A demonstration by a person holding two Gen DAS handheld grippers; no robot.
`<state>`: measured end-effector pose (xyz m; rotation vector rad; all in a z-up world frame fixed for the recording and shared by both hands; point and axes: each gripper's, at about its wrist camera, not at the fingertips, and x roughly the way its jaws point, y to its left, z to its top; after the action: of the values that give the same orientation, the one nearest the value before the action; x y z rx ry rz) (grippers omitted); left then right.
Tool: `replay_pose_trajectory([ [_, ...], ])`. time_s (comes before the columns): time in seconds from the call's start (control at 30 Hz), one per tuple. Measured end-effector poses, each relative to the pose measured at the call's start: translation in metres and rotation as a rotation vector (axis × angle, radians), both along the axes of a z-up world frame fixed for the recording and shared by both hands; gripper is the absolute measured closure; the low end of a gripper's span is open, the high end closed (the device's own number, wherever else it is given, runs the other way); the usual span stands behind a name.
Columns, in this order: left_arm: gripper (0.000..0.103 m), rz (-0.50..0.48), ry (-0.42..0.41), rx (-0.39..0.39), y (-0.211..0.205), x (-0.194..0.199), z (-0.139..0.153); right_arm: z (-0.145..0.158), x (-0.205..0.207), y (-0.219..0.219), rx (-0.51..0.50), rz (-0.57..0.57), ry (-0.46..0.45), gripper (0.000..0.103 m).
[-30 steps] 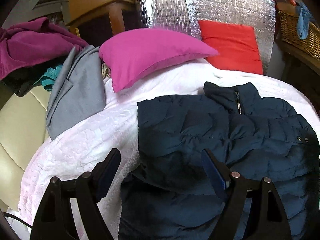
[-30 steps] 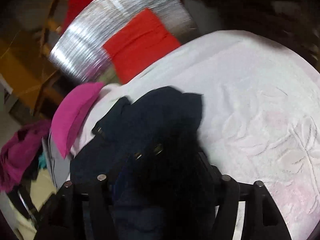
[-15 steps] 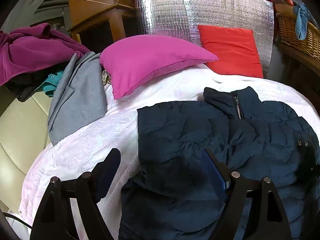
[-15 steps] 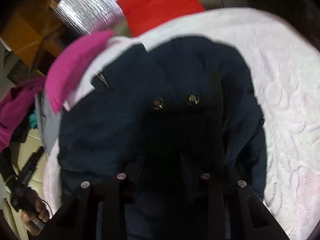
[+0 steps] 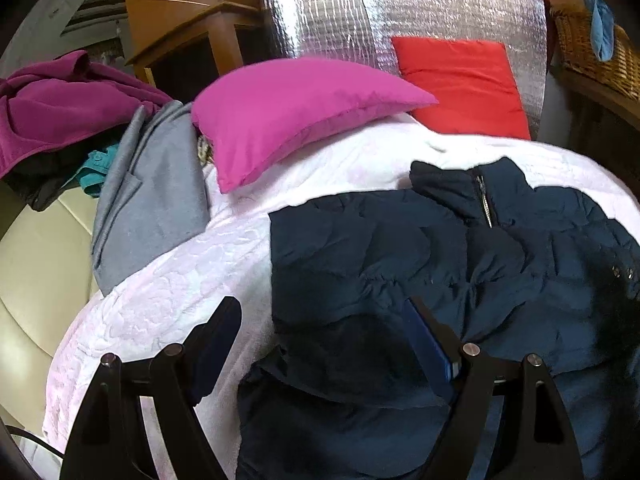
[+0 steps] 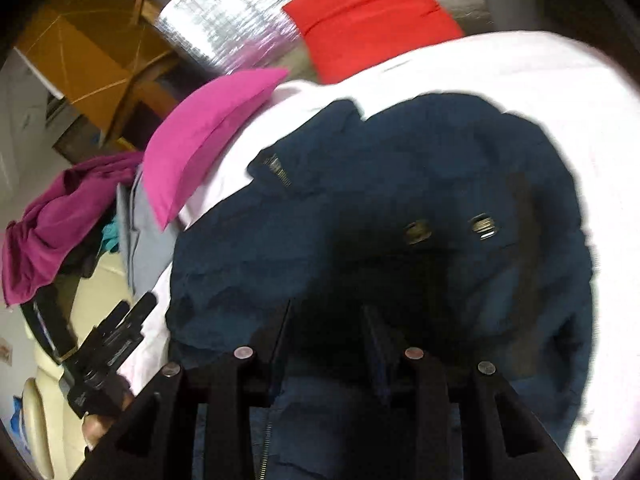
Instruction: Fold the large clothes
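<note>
We hold the left gripper (image 5: 320, 320) with its jaws spread wide, poised above the near edge of the dark navy quilted puffer jacket (image 5: 440, 264); its left finger (image 5: 218, 336) hangs over the pale pink embossed bed cover (image 5: 168, 296) and its right finger (image 5: 426, 344) over the jacket, and we see nothing pinched between them. The jacket lies spread on the cover, filling the left wrist view from the centre to 4 o'clock, collar and zip towards 1 o'clock.

Our right gripper (image 6: 328, 336) has its jaws drawn narrow, and they have just been closing and easing a little. Dark jacket fabric sits between and beneath the fingers, but the area is in deep shadow and blurred, so we cannot tell whether the pads press on it. Two metal snap buttons (image 6: 452, 230) show on the jacket at 1 o'clock from the fingertips.

In the left wrist view a magenta cushion (image 5: 296, 108) lies on the cover at 11 o'clock from the jacket, a red cushion (image 5: 464, 84) leans on a silver foil sheet (image 5: 400, 20) at 12 o'clock, and a folded grey garment (image 5: 152, 196) lies at 9 o'clock, with a purple garment (image 5: 52, 112) heaped beyond it. A wicker basket (image 5: 592, 56) stands at 2 o'clock.
</note>
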<state>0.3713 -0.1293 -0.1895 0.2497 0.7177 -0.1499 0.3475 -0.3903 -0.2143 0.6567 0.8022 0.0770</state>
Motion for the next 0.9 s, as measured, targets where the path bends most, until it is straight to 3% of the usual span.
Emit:
replay_pose_trajectory([
  [0.2,0.02,-0.03,0.189,0.043,-0.014,0.02,-0.043,-0.027,0.017,0.004,0.031,0.029,0.079,0.064],
  [0.3,0.02,-0.026,0.19,0.035,-0.015,0.02,-0.039,-0.02,0.017,0.001,0.057,0.035,0.066,0.062],
  [0.47,0.02,-0.118,0.19,-0.098,-0.023,0.005,-0.022,-0.004,0.014,0.013,0.095,0.104,-0.038,0.062],
  [0.53,0.02,-0.165,0.188,-0.066,-0.037,-0.003,-0.026,-0.009,0.019,0.022,0.078,0.118,-0.01,0.063],
  [0.6,0.019,-0.166,0.182,0.006,-0.047,-0.006,-0.037,-0.026,0.029,0.028,0.052,0.114,0.063,0.063],
  [0.67,0.017,-0.158,0.185,0.049,-0.049,-0.005,-0.047,-0.032,0.031,0.026,0.071,0.106,0.076,0.063],
  [0.9,0.017,-0.144,0.185,-0.028,-0.037,-0.002,-0.033,-0.013,0.012,0.007,0.089,0.072,0.022,0.064],
])
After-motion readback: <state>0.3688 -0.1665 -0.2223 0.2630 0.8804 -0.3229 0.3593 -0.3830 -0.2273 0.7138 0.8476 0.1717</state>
